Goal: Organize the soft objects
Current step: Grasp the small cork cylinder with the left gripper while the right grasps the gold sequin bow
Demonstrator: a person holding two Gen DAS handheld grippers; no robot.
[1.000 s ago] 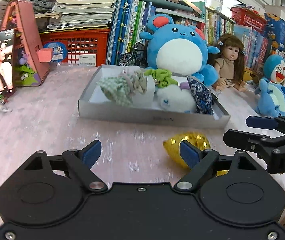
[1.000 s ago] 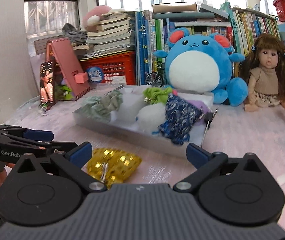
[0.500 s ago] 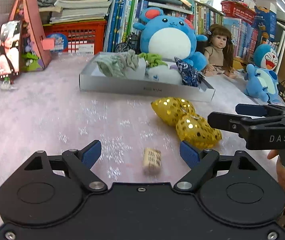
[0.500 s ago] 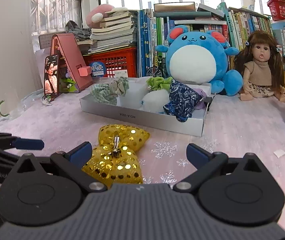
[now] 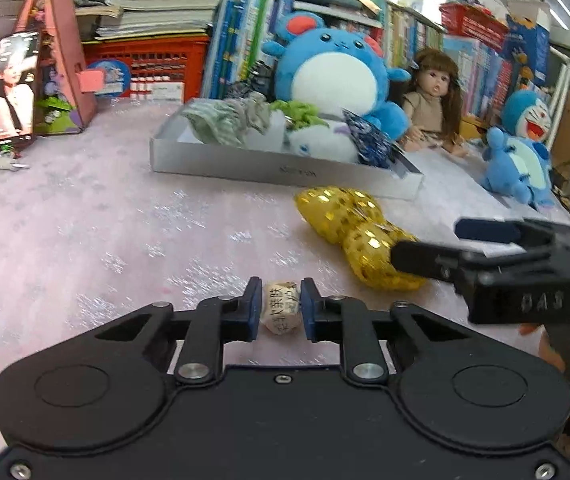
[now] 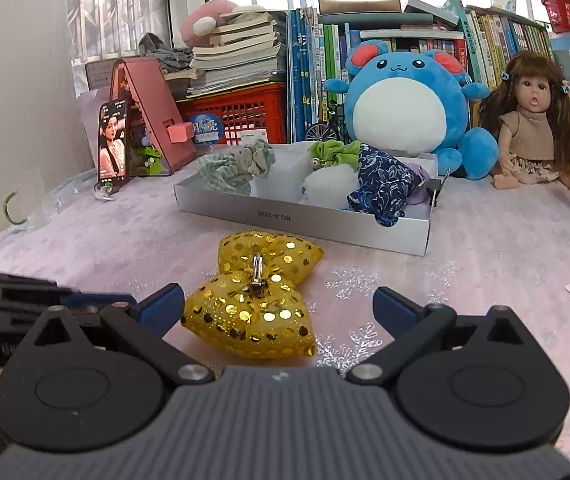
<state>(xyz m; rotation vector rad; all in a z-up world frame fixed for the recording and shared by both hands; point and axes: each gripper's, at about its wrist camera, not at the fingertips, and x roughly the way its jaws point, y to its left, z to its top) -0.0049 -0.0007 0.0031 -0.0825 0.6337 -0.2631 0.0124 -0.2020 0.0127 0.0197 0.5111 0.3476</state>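
My left gripper (image 5: 281, 308) is shut on a small cream roll with printed characters (image 5: 281, 309) low over the pink tablecloth. A gold sequin bow (image 5: 355, 236) lies to its right, in front of the grey tray (image 5: 285, 168). In the right wrist view the bow (image 6: 259, 296) lies between the fingers of my open right gripper (image 6: 281, 308). The tray (image 6: 305, 216) holds a green checked scrunchie (image 6: 225, 168), a lime scrunchie (image 6: 333, 152), a white fluffy piece (image 6: 329, 186) and a dark blue patterned pouch (image 6: 381, 184).
Behind the tray sit a blue plush (image 6: 403, 100), a doll (image 6: 533, 120), books and a red crate (image 6: 241, 114). A phone (image 6: 113, 144) leans on a pink house model (image 6: 149, 116) at the left. Two blue plushes (image 5: 521, 148) sit at the right.
My left gripper has shut on the small roll that lay between its fingers. My right gripper has moved forward around the gold bow and stays open.
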